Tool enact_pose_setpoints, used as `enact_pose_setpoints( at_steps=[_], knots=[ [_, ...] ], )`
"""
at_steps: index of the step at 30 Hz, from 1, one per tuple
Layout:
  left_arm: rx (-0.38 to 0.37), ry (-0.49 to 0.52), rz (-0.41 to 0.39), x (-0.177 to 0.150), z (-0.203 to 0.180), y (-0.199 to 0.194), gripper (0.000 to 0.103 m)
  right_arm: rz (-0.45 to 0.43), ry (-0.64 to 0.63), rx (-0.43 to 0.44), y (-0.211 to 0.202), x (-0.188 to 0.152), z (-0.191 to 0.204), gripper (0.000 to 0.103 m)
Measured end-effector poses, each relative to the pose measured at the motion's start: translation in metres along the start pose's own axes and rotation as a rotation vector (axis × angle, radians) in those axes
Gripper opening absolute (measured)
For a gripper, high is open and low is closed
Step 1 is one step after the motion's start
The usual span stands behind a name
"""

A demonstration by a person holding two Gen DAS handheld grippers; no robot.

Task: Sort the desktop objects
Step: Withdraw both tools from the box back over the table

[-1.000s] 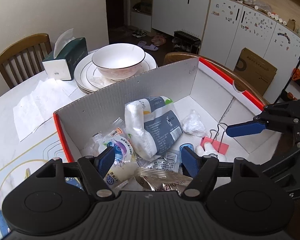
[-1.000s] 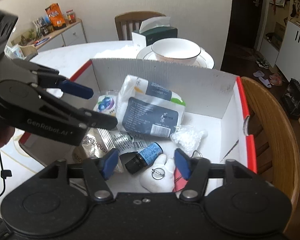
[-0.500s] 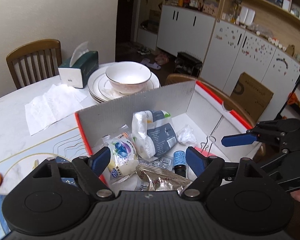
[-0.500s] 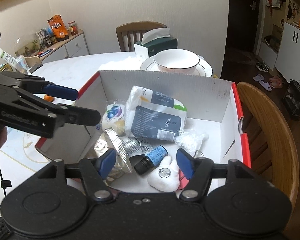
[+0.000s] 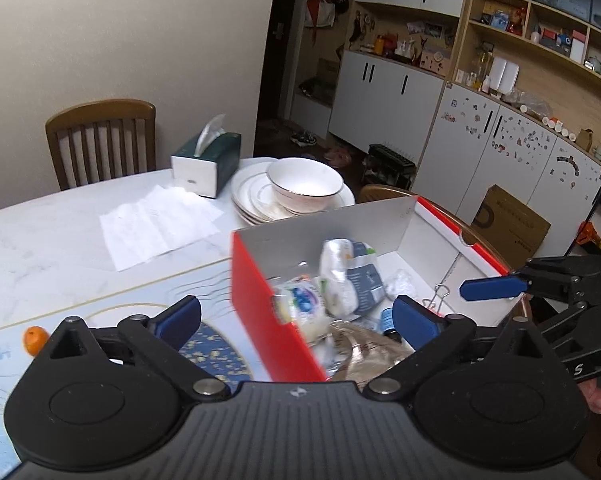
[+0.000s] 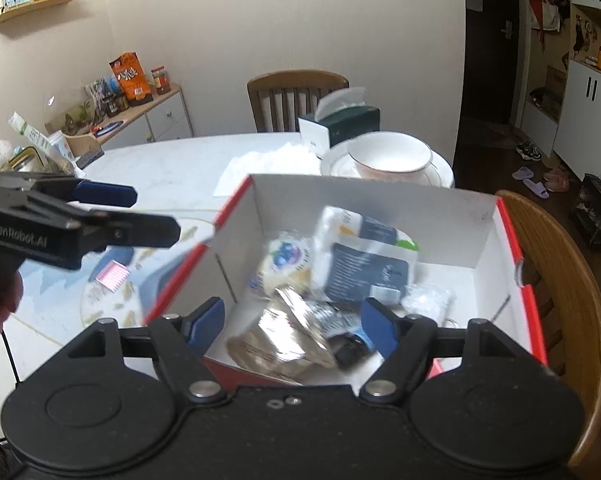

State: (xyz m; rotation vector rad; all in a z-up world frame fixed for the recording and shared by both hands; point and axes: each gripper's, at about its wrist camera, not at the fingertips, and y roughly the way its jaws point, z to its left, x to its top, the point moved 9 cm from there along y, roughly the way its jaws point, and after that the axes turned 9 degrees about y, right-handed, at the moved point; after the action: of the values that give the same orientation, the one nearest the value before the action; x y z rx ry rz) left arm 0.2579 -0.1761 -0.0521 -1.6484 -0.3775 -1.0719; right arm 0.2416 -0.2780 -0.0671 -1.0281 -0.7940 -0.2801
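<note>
Left tongs (image 5: 296,318): spread wide, holding nothing, above the box's near red wall.
Right tongs (image 6: 292,326): spread wide, holding nothing, over the box's near edge.
Red box (image 6: 516,240): on the tabletop (image 5: 40,236), holding a foil packet (image 6: 278,342), dark bottle (image 6: 346,350), blueberry pouch (image 6: 284,262), grey-blue pack (image 6: 364,264).
Beyond: bowl (image 5: 304,184) on stacked plates (image 5: 246,200), tissue box (image 5: 206,164) beside them.
</note>
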Motion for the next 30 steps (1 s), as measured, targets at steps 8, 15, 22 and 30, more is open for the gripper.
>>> enact_pose_setpoints(
  at_steps=[8,15,22,30],
  knots=[
    [0.011,0.000,-0.003,-0.025,0.047,-0.026,0.102,-0.023,0.029,-0.028,0.006,0.002,0.049,0.079],
    [0.036,0.002,0.000,-0.045,0.095,-0.043,0.102,-0.025,0.027,-0.034,0.016,0.000,0.097,0.080],
    [0.078,0.012,0.003,-0.060,0.146,-0.054,0.102,-0.009,0.005,-0.023,0.038,-0.006,0.147,0.080],
    [0.147,0.025,0.031,-0.069,0.203,-0.049,0.102,0.012,-0.024,-0.045,0.072,-0.014,0.193,0.080]
  ],
)
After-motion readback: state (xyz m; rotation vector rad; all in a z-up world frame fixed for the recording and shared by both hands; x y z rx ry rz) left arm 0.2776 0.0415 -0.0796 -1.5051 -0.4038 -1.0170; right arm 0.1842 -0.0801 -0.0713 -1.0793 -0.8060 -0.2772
